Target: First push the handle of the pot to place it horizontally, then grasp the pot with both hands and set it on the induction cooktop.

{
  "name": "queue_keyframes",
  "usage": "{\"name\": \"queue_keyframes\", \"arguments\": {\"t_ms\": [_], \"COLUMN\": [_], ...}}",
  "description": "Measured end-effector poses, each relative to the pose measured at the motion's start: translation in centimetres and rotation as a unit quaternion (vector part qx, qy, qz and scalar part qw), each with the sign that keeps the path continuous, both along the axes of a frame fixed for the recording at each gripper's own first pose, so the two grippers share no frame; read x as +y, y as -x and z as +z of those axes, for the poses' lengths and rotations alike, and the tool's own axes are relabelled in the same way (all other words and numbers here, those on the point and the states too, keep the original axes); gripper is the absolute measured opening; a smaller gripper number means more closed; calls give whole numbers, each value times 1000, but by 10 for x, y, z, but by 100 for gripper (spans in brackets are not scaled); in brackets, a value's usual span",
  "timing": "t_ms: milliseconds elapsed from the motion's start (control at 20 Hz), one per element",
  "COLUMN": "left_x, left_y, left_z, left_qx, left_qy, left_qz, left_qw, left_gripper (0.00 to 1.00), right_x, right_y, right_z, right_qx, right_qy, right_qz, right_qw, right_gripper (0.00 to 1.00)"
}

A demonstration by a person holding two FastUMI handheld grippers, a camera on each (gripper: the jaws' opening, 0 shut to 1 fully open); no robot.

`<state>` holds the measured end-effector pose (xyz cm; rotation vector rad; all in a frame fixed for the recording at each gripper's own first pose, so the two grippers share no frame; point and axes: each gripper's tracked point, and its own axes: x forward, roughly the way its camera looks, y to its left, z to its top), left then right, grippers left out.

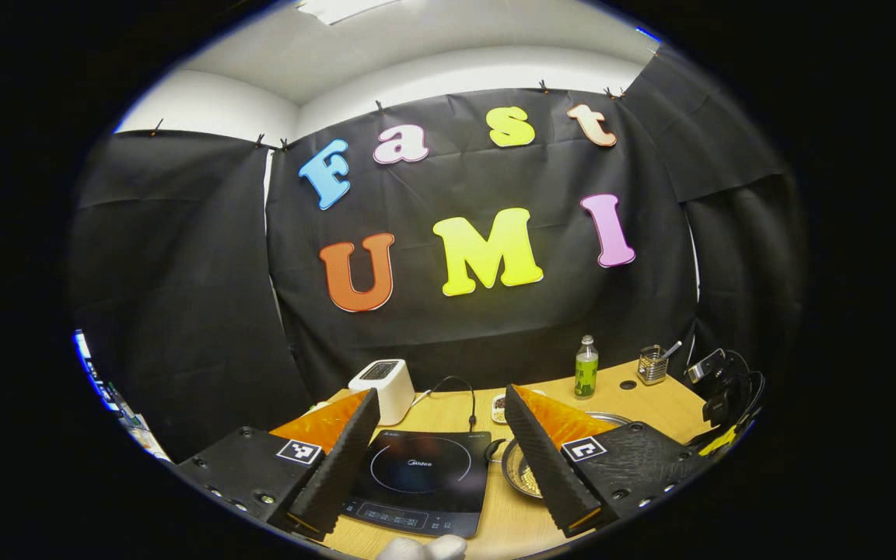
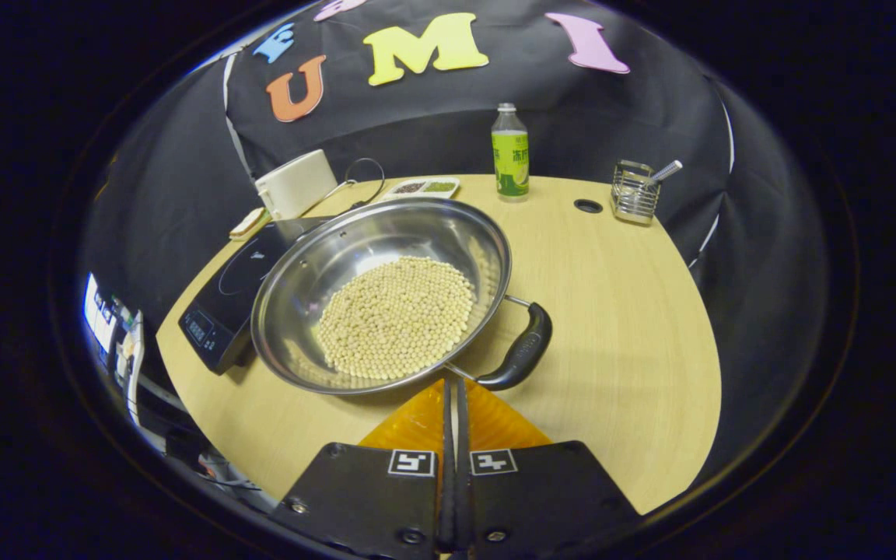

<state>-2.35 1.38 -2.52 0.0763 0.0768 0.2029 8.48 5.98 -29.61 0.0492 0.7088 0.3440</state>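
- Steel pot (image 2: pixel 382 295), shallow and wide, sits on the wooden table (image 2: pixel 619 311) in the right gripper view, holding a bed of pale beans (image 2: pixel 396 315); its left rim overlaps the near edge of the induction cooktop (image 2: pixel 218 307); its handle (image 2: pixel 522 350) juts to the lower right
- left gripper (image 1: pixel 440 435) is released, fingers wide apart, hovering over the cooktop (image 1: pixel 421 474) with the pot (image 1: pixel 522 474) just beside it on the right
- right gripper (image 2: pixel 453 397) is clenched on nothing, fingers pressed together, tips just beside the handle's base
- behind: a white appliance (image 2: pixel 296 183), a green bottle (image 2: pixel 509 152), a wire holder (image 2: pixel 635 190)
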Motion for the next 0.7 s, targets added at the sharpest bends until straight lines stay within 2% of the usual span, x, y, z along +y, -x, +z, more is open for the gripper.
{"name": "queue_keyframes", "arguments": {"t_ms": [700], "left_x": [-6], "left_y": [-10], "left_z": [-10], "left_qx": [14], "left_qy": [3], "left_qz": [43], "left_qw": [999], "left_gripper": [96], "right_x": [-22], "right_y": [-34], "right_z": [7], "right_qx": [-7], "right_qy": [22], "right_qz": [31], "right_qw": [999], "right_gripper": [3]}}
